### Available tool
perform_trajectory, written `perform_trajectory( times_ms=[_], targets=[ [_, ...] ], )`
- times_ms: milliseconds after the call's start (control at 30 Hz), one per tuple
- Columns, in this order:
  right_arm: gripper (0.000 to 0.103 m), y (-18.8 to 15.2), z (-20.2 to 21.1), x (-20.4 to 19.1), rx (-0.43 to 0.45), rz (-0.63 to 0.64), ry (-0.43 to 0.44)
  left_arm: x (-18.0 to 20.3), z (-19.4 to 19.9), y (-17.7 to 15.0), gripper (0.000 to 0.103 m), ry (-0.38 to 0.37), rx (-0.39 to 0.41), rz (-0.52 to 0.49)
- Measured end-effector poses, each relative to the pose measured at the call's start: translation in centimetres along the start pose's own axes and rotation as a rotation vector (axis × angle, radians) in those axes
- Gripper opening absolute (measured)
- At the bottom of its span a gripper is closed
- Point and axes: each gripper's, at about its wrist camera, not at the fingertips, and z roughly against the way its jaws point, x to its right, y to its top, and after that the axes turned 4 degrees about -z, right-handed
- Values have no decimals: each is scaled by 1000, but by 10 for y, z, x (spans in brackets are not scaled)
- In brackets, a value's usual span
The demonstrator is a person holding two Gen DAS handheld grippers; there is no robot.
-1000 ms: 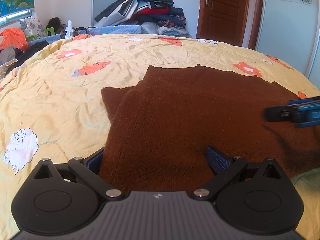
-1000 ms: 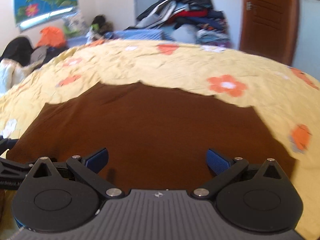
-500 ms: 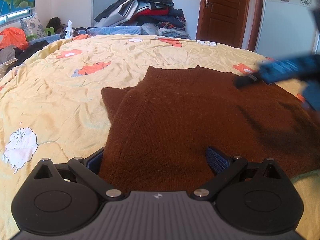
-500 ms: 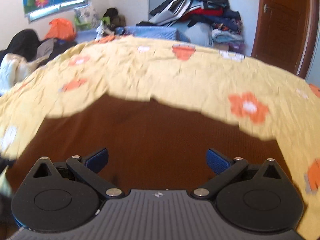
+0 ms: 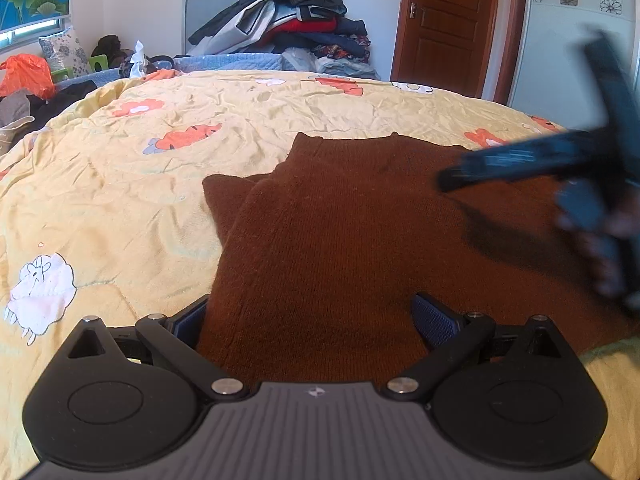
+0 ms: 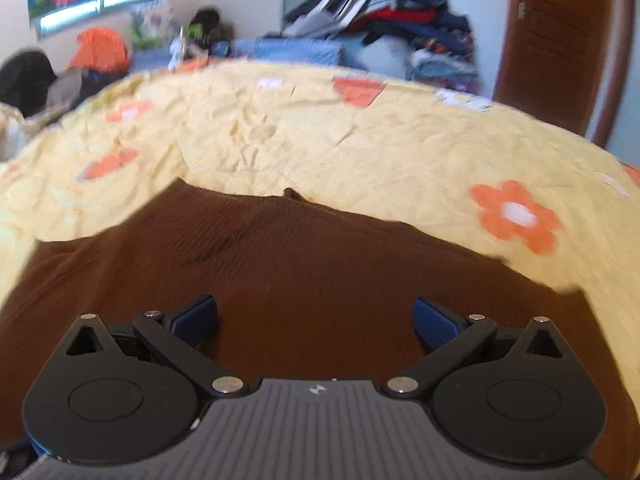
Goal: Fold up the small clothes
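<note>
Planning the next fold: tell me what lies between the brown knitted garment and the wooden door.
Only the yellow flowered bedspread lies between the brown knitted garment and the wooden door, shown in the left wrist view.

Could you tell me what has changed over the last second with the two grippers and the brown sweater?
The right gripper has risen and swung farther across the brown sweater, toward its neck end, with its fingers open and empty. The left gripper stayed open at the near edge, and the sweater stayed flat on the yellow bedspread.
</note>
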Motion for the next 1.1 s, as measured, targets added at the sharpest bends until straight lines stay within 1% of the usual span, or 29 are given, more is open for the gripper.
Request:
perform_trajectory(
  times_ms=[33, 67, 100, 133, 167, 200, 233, 267, 333, 400, 433, 500, 533, 567, 633, 700, 767, 800, 833, 900, 933, 1000, 1033, 1100],
  targets=[
    [103, -8, 16, 5, 24, 1, 22, 0, 0, 0, 103, 0, 0, 0],
    [103, -17, 28, 10, 28, 6, 29, 0, 0, 0, 103, 0, 0, 0],
    [103, -27, 36, 15, 15, 13, 14, 0, 0, 0, 103, 0, 0, 0],
    [103, -38, 39, 21, -19, 31, -14, 0, 0, 0, 103, -1, 0, -1],
    [103, -52, 41, 27, -20, 63, -22, 0, 0, 0, 103, 0, 0, -2],
    [103, -64, 53, 34, 47, 86, 11, 0, 1, 0, 103, 0, -1, -1],
    [103, -71, 59, 38, 54, 101, 13, 0, 1, 0, 103, 5, -1, 1],
    [103, -73, 68, 40, 55, 96, 4, 1, 4, 0, 103, 24, -5, 6],
    [103, -71, 83, 45, 22, 52, -20, 8, 15, 2, 103, 50, -5, 13],
    [103, -70, 100, 47, 22, -1, -22, 25, 29, 6, 103, 33, 53, -41],
    [103, -70, 106, 48, 34, -16, -3, 37, 34, 8, 103, 28, 84, -86],
    [103, -71, 110, 44, 44, 4, 12, 65, 31, 11, 103, 14, 108, -195],
    [103, -73, 109, 41, 39, 33, -5, 77, 26, 11, 103, 9, 103, -237],
    [103, -75, 104, 37, 24, 70, -35, 87, 19, 11, 103, 5, 91, -266],
    [103, -85, 91, 32, -27, 147, -102, 100, 3, 6, 103, 6, 28, -314],
    [103, -101, 97, 34, -10, 168, -74, 101, 8, -2, 103, 36, 56, -349],
    [103, -110, 106, 45, -21, 93, -42, 94, 17, -9, 103, 59, 71, -389],
    [103, -114, 111, 49, -22, 79, -26, 89, 20, -13, 103, 74, 73, -396],
    [103, -117, 115, 50, -16, 90, -19, 83, 23, -14, 103, 83, 71, -389],
    [103, -116, 120, 51, -27, 81, -15, 76, 33, -9, 103, 73, 74, -354],
    [103, -112, 122, 48, -42, 75, -25, 75, 40, -6, 103, 60, 98, -339],
    [103, -104, 123, 39, -37, 73, -39, 82, 46, 0, 103, 31, 155, -338],
    [103, -103, 123, 34, -22, 80, -24, 87, 44, 2, 103, 19, 160, -349],
    [103, -101, 116, 25, -19, 102, -4, 99, 31, 3, 101, 5, 131, -378]
  ],
)
